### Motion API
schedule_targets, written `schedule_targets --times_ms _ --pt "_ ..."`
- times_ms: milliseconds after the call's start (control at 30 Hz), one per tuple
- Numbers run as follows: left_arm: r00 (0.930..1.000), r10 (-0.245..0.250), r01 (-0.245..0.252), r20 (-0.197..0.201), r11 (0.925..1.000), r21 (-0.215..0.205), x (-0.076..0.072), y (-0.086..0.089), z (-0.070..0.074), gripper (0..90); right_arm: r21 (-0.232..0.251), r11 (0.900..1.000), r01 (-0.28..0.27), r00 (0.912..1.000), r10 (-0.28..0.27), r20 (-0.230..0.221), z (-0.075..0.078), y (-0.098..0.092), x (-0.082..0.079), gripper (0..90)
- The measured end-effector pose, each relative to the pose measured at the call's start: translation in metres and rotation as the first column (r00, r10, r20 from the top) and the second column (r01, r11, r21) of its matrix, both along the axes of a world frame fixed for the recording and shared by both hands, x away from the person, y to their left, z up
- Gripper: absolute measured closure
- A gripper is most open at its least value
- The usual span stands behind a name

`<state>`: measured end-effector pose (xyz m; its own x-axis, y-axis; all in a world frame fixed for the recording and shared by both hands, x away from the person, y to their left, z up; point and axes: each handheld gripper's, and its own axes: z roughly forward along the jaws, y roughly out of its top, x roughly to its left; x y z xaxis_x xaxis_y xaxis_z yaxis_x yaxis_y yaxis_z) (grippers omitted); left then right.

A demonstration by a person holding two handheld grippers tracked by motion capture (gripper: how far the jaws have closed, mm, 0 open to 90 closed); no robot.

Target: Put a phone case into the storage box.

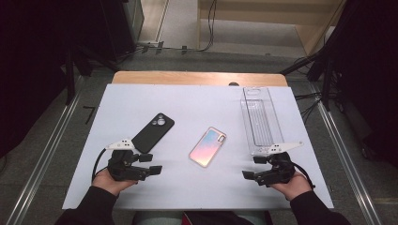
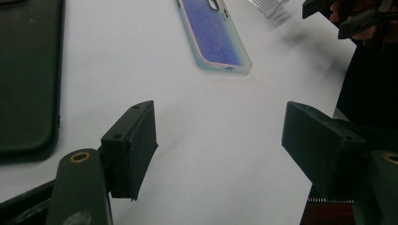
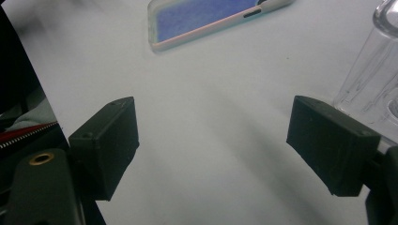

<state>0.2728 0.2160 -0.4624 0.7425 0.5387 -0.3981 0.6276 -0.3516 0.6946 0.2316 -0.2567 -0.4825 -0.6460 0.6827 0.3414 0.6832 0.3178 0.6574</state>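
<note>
White tabletop (image 1: 197, 187) over a wooden edge, dark room and grey floor behind. Clear plastic tray (image 1: 259, 119) at far right of the table, long and narrow, lying flat, apparently holding nothing. Iridescent pink-and-blue phone case (image 1: 208, 146) near the table's middle, flat, tilted diagonally. Black phone case (image 1: 153, 132) to its left, camera cutout uppermost, well apart from the first. No legible brand, label or writing on any of them.

Left gripper (image 1: 151, 164) held low at the near left edge, just beside the black phone case's near end, jaws wide apart with only bare table between them. Right gripper (image 1: 251, 168) held at the near right edge, just in front of the tray's near end, jaws likewise spread and gripping nothing.
</note>
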Motion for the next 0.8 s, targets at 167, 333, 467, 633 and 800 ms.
schedule_targets --times_ms 167,333,467,633,800 --pt "1.0000 0.003 -0.003 -0.001 1.0000 -0.005 0.0000 0.0007 0.0003 27.1 0.002 1.000 0.003 1.0000 -0.003 -0.001 -0.0001 -0.0003 -0.0003 15.2" --pt "1.0000 0.001 -0.001 0.002 1.0000 -0.002 -0.0003 0.0008 0.0003 27.1 0.002 1.000 -0.001 1.0000 0.001 0.001 0.0000 -0.0002 -0.0003 15.2" --pt "1.0000 0.002 -0.002 0.001 1.0000 -0.003 -0.0002 0.0008 0.0003 27.1 -0.005 1.000 0.003 1.0000 -0.003 0.002 -0.0003 0.0000 -0.0006 15.2" --pt "1.0000 0.002 -0.002 0.002 1.0000 -0.002 0.0000 0.0011 0.0003 27.1 -0.004 1.000 0.004 1.0000 -0.004 0.003 -0.0001 0.0000 -0.0006 15.2" --pt "1.0000 0.003 -0.003 0.003 1.0000 0.000 0.0000 0.0010 0.0005 27.1 -0.006 1.000 0.005 1.0000 -0.005 0.004 -0.0001 -0.0002 -0.0008 15.2"
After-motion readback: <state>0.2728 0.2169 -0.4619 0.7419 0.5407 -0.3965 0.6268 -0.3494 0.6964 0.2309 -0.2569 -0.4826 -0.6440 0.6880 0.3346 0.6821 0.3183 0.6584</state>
